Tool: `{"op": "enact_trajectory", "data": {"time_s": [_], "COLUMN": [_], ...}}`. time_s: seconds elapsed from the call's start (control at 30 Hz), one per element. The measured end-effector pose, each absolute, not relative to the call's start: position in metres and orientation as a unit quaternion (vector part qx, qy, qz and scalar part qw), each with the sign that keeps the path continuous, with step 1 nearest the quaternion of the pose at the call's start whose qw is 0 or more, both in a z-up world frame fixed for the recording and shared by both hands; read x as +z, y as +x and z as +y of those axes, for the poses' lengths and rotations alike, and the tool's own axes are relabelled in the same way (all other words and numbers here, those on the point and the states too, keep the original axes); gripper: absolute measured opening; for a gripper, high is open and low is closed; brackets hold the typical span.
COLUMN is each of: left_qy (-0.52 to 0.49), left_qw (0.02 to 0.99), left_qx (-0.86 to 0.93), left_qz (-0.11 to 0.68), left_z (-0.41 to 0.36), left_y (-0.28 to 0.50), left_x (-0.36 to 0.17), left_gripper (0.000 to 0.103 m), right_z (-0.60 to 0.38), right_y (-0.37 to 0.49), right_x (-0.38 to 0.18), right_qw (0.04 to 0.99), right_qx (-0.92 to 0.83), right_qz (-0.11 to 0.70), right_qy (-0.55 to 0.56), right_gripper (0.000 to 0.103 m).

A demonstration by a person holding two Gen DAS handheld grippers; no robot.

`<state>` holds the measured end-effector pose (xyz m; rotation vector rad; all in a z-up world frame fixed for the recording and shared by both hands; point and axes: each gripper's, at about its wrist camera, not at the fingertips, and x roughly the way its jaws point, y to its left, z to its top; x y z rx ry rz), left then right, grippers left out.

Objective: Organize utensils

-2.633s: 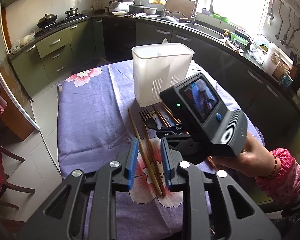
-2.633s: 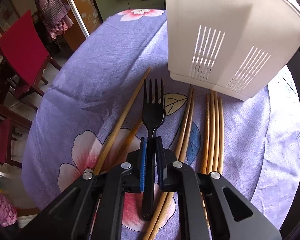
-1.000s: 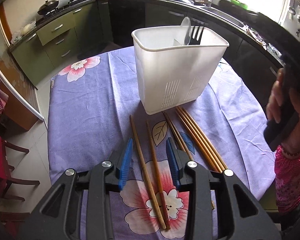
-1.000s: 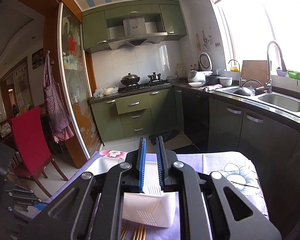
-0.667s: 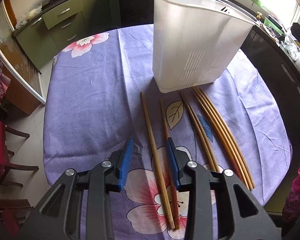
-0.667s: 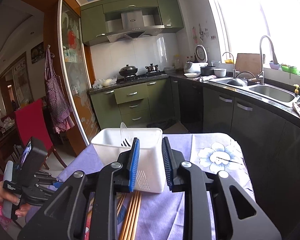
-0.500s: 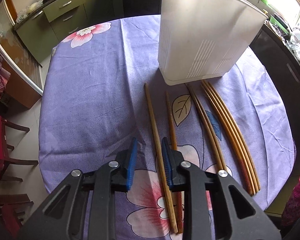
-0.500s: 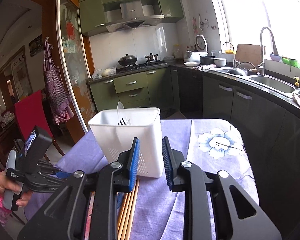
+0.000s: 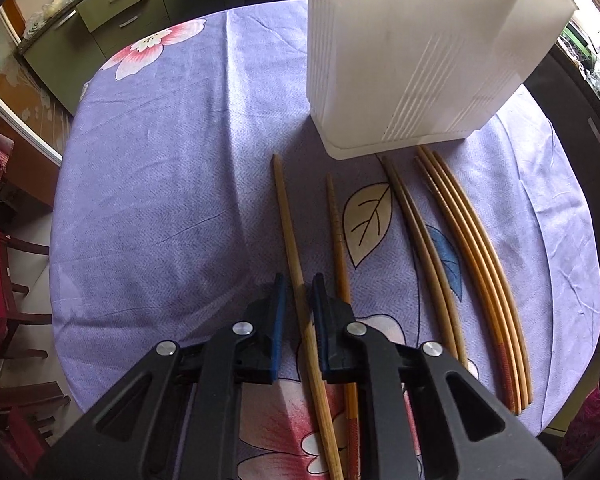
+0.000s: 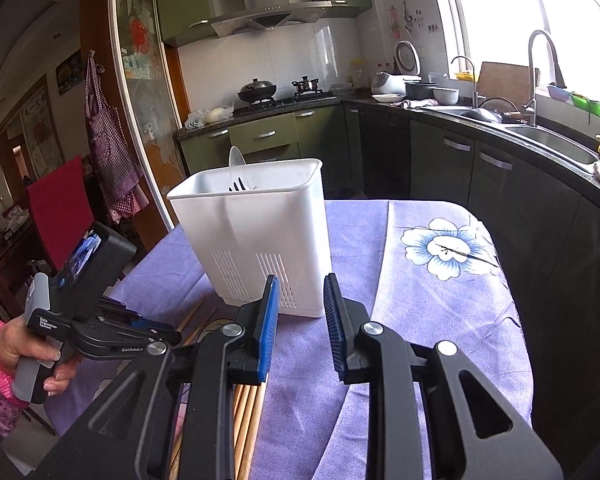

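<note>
the left gripper (image 9: 298, 280) points steeply down at the table's purple flowered cloth (image 9: 160, 168), and its blue-padded jaws are closing around the leftmost chopstick (image 9: 290, 232), which runs between them; the right pad looks to be at the stick and a narrow slit of cloth shows between the stick and the left pad, so the squeeze is not complete. just right of that stick lies a thinner, darker chopstick (image 9: 336, 224), passing under the right finger. farther right a pair of brown chopsticks (image 9: 416, 224) lies side by side, and beyond them a bundle of four yellowish chopsticks (image 9: 472, 232) with reddish ends, all pointing toward the white utensil holder (image 9: 404, 52) standing upright at the far end of the sticks, its base touching or nearly touching the tips of the right-hand ones. in the right wrist view the right gripper (image 10: 300, 312) hovers above the cloth with its jaws parted and nothing between them, aimed toward the holder. inside the holder a black fork (image 10: 238, 186) and a pale spoon (image 10: 236, 158) stand against the far wall. at the left edge of that view a hand (image 10: 28, 344) in a pink sleeve grips the left gripper's handle.
</note>
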<state>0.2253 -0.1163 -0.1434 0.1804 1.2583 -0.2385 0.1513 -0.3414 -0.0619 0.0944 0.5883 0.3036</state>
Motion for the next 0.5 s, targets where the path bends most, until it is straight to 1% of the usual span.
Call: {"op": "enact_trajectory", "data": {"time_s": [0.07,0.13,0.17,0.33,0.4,0.5], "left_qy": [0.086,0.087,0.091,0.092,0.093,0.091], "left_qw": [0.797,0.796,0.796,0.802,0.809,0.820], "left_qx": [-0.111,-0.112,-0.112,-0.114,-0.113,-0.115], "left_qz": [0.587,0.588,0.587,0.579,0.569,0.554], "left_z": [-0.116,-0.116,-0.116,-0.112,-0.110,-0.105], "left_y": [0.225,0.225,0.224,0.215,0.208,0.200], "left_x": [-0.143,-0.143,-0.143,-0.140,-0.133,-0.120], "left_gripper": [0.012,0.008,0.008,0.007,0.006,0.006], "right_z": [-0.340,-0.334,-0.331,-0.310,-0.302,-0.289], "right_y": [0.155,0.160,0.164,0.184,0.194,0.206], "right_x": [-0.064,-0.069,-0.071,-0.105,-0.121,-0.139], "right_qw": [0.942,0.936,0.931,0.907,0.895,0.888], "right_qx": [0.152,0.161,0.167,0.178,0.183,0.177], "right_qz": [0.296,0.311,0.321,0.381,0.406,0.424], "right_qy": [0.045,0.043,0.042,0.014,0.007,-0.016], "right_gripper": [0.024,0.030,0.033,0.033,0.033,0.033]}}
